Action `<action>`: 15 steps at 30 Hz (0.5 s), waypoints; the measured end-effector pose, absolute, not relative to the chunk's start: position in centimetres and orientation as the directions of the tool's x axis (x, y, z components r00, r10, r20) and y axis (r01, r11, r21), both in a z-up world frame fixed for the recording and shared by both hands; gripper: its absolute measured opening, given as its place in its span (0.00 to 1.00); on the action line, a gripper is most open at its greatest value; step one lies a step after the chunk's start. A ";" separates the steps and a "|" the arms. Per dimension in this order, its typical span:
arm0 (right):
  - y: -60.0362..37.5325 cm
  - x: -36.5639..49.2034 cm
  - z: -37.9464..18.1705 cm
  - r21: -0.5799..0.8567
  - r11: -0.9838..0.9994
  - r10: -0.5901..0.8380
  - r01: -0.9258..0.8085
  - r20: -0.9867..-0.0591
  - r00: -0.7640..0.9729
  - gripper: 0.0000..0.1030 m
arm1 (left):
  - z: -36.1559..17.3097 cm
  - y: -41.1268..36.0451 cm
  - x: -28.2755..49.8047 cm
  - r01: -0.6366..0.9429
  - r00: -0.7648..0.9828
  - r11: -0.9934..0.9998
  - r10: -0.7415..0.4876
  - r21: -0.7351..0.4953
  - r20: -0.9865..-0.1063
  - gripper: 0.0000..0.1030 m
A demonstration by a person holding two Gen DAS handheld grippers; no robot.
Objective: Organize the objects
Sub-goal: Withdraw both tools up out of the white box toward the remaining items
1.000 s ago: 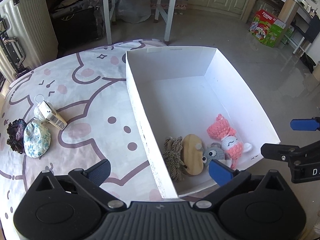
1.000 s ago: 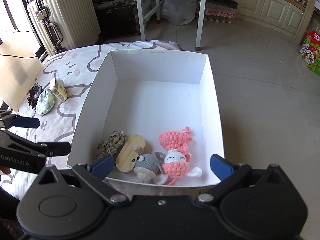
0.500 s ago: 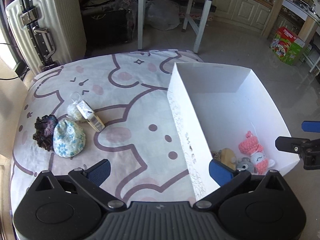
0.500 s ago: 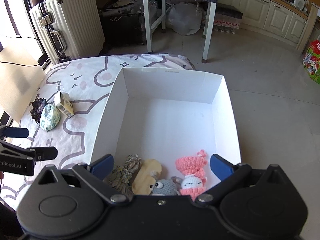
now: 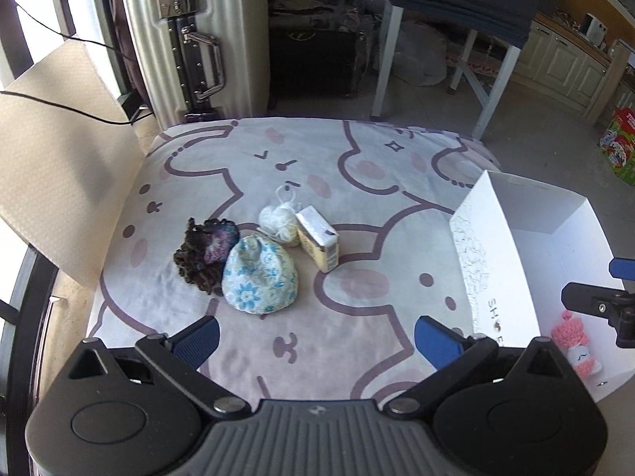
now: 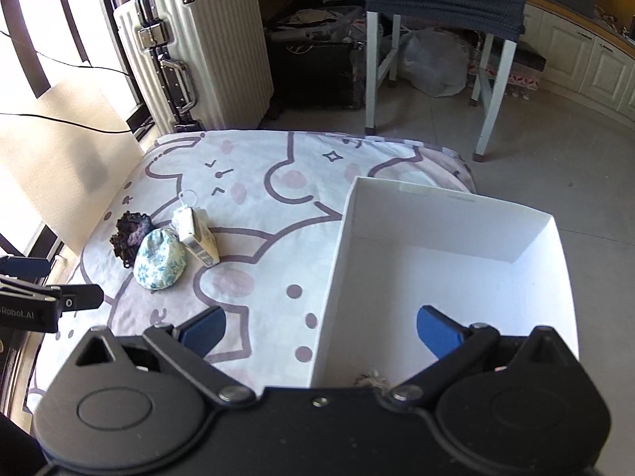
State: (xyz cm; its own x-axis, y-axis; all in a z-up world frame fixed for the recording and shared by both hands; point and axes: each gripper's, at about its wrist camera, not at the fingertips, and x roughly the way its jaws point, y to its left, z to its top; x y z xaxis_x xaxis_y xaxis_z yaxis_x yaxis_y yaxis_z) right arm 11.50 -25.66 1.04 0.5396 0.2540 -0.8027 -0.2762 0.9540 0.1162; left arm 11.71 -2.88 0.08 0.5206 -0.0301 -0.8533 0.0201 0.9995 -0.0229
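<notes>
At the centre of the left wrist view, on a white bedsheet printed with mauve cartoon outlines [image 5: 381, 238], four loose items in a tight cluster: a blue-flowered white fabric pouch [image 5: 260, 275]; a dark purple-brown crocheted scrunchie [image 5: 204, 250] touching its left side; a small white knotted mesh bag [image 5: 279, 220] behind it; a pale yellow rectangular carton with a silvery top [image 5: 317, 242] lying tilted just right of the bag.

Right edge of the same view: an open white cardboard box [image 5: 492, 261] on the sheet, well apart from the cluster. Inside, at its near corner, a pink-and-white crocheted doll [image 5: 575, 347]. In the right wrist view a tuft of grey-brown rope [image 6: 371, 379] shows at the box's near wall.

Left gripper [image 5: 315, 335]: blue-padded fingers spread wide, empty, above the sheet in front of the pouch. Right gripper [image 6: 321, 329]: fingers likewise wide, empty, straddling the box's left wall.

Background, upper left: a cream ribbed hard-shell suitcase [image 5: 182, 35], upright on the floor.
</notes>
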 end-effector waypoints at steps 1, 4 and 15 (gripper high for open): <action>-25.0 11.6 1.0 0.120 0.950 0.264 -0.288 -0.801 0.537 1.00 | 0.1 -2.3 11.8 0.010 0.520 1.000 -0.024 -0.022 -0.854 1.00; -22.9 12.1 1.0 0.124 0.938 0.288 -0.324 -0.799 0.528 1.00 | 0.0 -0.7 11.7 -0.019 0.521 1.000 -0.005 -0.017 -0.854 1.00; -17.4 13.5 0.3 0.152 0.907 0.350 -0.394 -0.790 0.503 1.00 | -0.6 2.8 11.9 -0.070 0.521 0.997 0.026 -0.013 -0.853 1.00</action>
State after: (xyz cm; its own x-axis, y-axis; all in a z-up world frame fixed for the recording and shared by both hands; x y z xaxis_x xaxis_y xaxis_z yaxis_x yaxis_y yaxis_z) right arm 13.54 -17.44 0.27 0.5026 0.3503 -0.7904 -0.3938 0.9066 0.1515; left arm 11.86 2.84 -0.63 0.5211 0.0258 -0.8531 -0.0704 0.9974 -0.0129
